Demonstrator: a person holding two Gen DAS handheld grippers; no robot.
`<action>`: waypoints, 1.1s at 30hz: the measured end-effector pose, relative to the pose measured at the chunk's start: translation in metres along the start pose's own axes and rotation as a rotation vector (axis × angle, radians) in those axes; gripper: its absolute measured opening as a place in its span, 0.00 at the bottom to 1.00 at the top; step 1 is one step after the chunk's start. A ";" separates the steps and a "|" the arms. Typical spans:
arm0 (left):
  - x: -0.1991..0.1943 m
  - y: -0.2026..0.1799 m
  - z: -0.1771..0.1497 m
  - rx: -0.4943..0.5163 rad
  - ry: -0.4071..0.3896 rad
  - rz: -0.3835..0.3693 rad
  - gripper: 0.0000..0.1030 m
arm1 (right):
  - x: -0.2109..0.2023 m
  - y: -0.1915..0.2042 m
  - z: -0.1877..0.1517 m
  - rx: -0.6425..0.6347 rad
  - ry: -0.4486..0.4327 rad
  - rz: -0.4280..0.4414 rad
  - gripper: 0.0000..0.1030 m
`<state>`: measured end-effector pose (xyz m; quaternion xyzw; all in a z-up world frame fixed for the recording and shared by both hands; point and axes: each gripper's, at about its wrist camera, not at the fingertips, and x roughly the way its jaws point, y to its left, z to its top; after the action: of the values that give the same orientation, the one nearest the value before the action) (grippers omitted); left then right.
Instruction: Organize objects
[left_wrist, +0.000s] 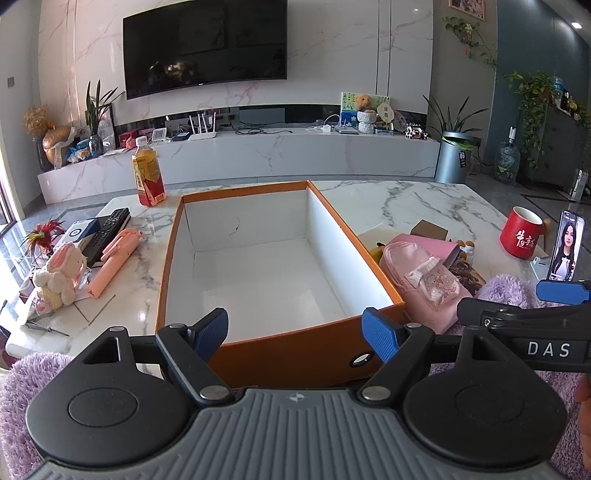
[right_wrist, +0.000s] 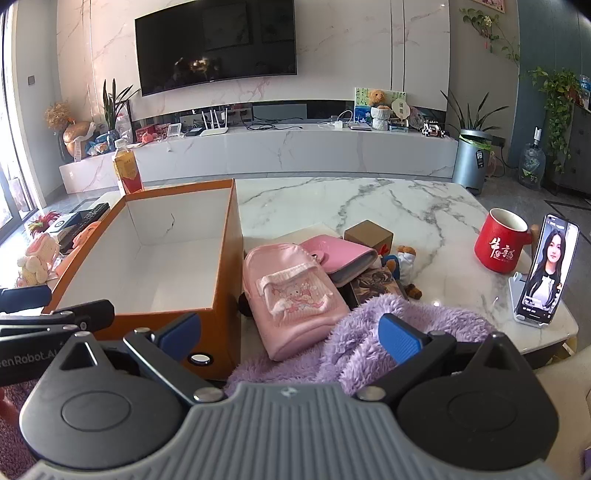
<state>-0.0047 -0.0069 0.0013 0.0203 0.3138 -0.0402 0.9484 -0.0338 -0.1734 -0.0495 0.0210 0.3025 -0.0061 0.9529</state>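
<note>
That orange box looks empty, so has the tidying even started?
Nothing looks done: the orange box holds nothing. Nothing is in hand; both grippers, left and right, have open jaws. Left: the pink backpack, pink wallet, plush toy and remote lie outside.

- The left gripper (left_wrist: 295, 334) has two black fingers, each faced with a ribbed blue pad (left_wrist: 212, 332).
- Each finger joins angled black link arms fixed with round silver pins (left_wrist: 212, 392).
- Two round black housings (left_wrist: 105, 408), each with a raised disc at its centre, sit at the near left and near right.
- Between them lies a grey body (left_wrist: 295, 432) with lengthwise ridges and a small round emblem at its far edge.
- The right gripper (right_wrist: 290, 334) has the same build: black fingers, blue pads (right_wrist: 400, 338), silver pins, grey ridged body (right_wrist: 291, 432).
- White lettering "DAS" (left_wrist: 548, 349) marks its black side bar in the left wrist view.
</note>
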 end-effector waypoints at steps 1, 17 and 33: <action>0.000 0.000 0.000 0.002 -0.002 0.000 0.92 | 0.003 -0.001 0.002 0.002 0.006 0.000 0.99; 0.000 -0.002 -0.002 0.003 0.001 -0.016 0.90 | 0.004 -0.003 0.000 0.011 0.014 0.002 0.99; 0.000 -0.001 -0.003 0.007 0.008 -0.020 0.90 | 0.005 -0.003 -0.002 0.014 0.021 0.003 0.99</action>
<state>-0.0062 -0.0078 -0.0012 0.0206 0.3175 -0.0508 0.9467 -0.0309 -0.1767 -0.0544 0.0284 0.3123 -0.0065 0.9495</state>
